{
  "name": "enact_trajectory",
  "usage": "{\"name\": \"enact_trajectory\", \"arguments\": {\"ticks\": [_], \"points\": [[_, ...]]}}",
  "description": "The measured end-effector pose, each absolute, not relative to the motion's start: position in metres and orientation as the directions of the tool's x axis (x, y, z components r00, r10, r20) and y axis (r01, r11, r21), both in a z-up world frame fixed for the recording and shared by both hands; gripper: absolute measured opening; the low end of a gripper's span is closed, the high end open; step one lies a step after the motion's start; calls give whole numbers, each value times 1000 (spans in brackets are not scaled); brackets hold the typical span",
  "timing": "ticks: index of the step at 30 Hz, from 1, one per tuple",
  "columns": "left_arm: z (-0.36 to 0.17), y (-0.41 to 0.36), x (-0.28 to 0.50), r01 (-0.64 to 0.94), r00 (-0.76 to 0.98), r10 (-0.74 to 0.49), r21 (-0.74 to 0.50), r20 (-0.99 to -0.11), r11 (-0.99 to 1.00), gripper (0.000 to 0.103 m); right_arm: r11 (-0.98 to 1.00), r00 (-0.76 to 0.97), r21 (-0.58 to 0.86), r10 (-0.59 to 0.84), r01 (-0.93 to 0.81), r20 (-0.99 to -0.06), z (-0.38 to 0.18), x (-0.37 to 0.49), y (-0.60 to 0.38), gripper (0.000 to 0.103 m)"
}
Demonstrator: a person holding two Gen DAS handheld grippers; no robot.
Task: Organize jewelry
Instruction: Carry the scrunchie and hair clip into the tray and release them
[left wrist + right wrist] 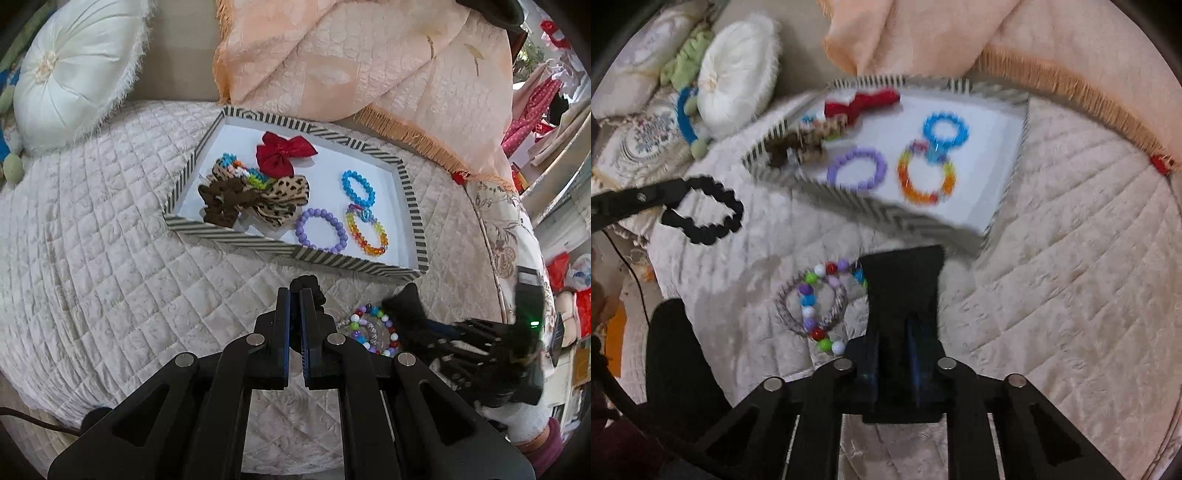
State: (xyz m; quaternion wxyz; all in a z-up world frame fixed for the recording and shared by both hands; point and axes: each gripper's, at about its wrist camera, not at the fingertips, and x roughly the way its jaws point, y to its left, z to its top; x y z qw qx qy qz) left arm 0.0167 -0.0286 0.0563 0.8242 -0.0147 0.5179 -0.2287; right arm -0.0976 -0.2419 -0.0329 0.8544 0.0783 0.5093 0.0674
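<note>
Now we clamp black scrunchie (705,210) in left gripper (295,295), lifted off quilt (110,258). Our right gripper (903,266), jaws together on nothing, hangs just beside multicolour bead bracelet (816,306) and speckled hair tie (786,306) overlapping on quilt. Beyond, striped tray (295,253) holds purple bracelet (321,230), blue bracelet (357,188), rainbow bracelet (367,234), red bow (284,153).

Quilted cream bedspread (110,229) under me. On it: my striped tray (229,240), a multicolour bead bracelet (812,306) lying over a speckled hair tie (786,306) just short of the tray, a round white cushion (74,70) at the far left, a peach fringed blanket (369,66) behind the tray.
</note>
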Motion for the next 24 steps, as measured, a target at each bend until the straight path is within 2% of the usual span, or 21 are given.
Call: {"name": "enact_trajectory", "arguments": {"ticks": [13,24], "points": [[84,-52,31,394,417,-378,-210,-827,895,4,953,626,301,246,-19,-740,30,-103,-264,10],[100,-91,52,425,478,-335,-120,-812,897,4,941,661,338,256,-4,-705,42,-76,-273,10]]}}
